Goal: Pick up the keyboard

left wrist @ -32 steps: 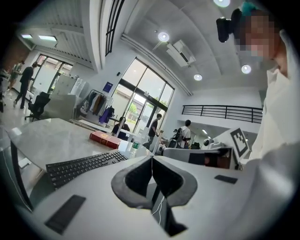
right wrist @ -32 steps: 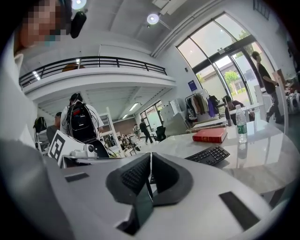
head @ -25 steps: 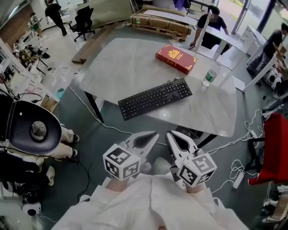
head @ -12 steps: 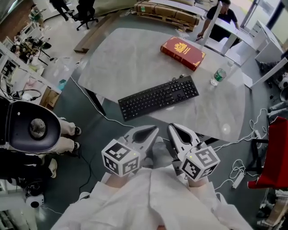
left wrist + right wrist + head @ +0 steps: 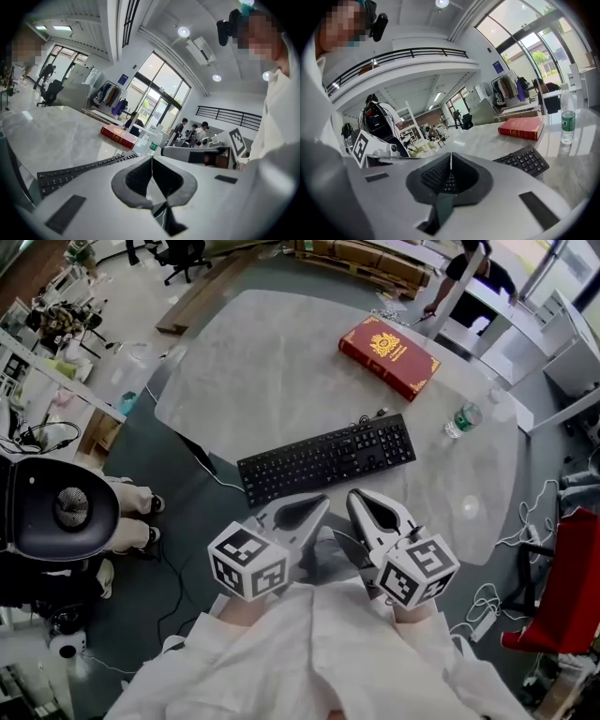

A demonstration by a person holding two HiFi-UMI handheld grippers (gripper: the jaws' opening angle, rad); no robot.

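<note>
My left gripper (image 5: 319, 504) has its fingers clenched tight on nothing and hovers just short of the table's (image 5: 272, 371) near edge. Ahead lies the keyboard (image 5: 326, 459), a flat black plastic slab of ridged keys. It sits slantwise on the smooth, pale marbled top, close to that edge, so I judge its 2 ends reachable. My right gripper (image 5: 356, 500) sits alongside, fingers also pressed together and empty; both would need to open for a pinch. Further right, a red hardback book (image 5: 389, 355) and a clear plastic bottle (image 5: 463, 418) sit well apart from it.
</note>
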